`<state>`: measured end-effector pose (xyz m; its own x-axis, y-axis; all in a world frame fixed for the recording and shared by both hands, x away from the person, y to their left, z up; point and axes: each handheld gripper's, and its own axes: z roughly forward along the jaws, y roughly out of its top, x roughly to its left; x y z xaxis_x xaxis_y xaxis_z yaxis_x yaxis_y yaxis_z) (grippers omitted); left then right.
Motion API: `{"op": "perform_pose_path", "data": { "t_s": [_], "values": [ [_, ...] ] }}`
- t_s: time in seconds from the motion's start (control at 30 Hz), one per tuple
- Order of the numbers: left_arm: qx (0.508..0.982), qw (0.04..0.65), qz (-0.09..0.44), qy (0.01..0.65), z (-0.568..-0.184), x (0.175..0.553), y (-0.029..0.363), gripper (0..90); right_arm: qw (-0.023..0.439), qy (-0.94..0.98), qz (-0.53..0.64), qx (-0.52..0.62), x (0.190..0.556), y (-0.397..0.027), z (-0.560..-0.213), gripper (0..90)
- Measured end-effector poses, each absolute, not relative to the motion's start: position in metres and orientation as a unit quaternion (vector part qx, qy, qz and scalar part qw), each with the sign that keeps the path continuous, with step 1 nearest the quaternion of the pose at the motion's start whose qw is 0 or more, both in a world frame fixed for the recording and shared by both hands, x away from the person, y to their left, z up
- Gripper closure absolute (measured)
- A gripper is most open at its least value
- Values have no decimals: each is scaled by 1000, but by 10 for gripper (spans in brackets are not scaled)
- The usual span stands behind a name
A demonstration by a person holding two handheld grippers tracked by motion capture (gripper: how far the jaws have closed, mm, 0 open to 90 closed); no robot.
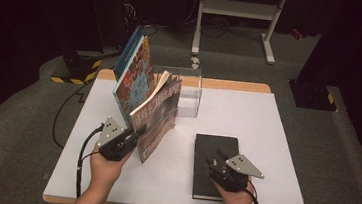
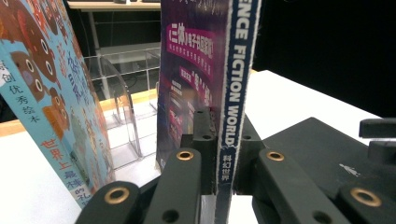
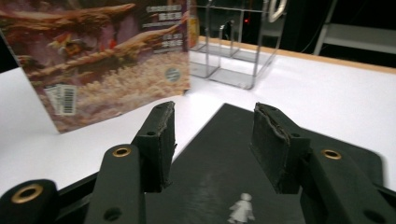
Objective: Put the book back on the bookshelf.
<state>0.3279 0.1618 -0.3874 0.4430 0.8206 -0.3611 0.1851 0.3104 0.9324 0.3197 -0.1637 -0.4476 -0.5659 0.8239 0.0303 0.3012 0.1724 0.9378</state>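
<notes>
Left gripper point(image 2: 219, 154) clamps the magazine's point(image 2: 233, 93) spine; at three o'clock, right gripper point(image 3: 212, 140), jaws apart, hovers over the notebook point(image 3: 210, 168).

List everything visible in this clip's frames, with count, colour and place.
magazine: 1, dark purple cover, upright at table centre-left, spine clamped in left tool
picture book: 1, teal and red, standing tilted behind the magazine
clear rack: 1, transparent, far side of table
notebook: 1, black, flat on the right near side
table: 1, white top with wood edge
shelf frame: 1, white, on the floor beyond
left tool: 1, black, shut on the magazine spine
right tool: 1, black, jaws apart over the notebook
hands: 2, near edge
</notes>
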Motion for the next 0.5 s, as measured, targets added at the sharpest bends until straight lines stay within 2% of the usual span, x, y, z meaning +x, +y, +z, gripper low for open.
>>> {"op": "perform_pose_path", "data": {
  "t_s": [0.17,0.5],
  "values": [
    [537,659,242,468,-387,328,164,812,264,723,502,395,322,-176,-447,488],
    [538,653,253,468,-379,340,156,706,258,714,507,408,321,-185,-451,483]
  ]
}}
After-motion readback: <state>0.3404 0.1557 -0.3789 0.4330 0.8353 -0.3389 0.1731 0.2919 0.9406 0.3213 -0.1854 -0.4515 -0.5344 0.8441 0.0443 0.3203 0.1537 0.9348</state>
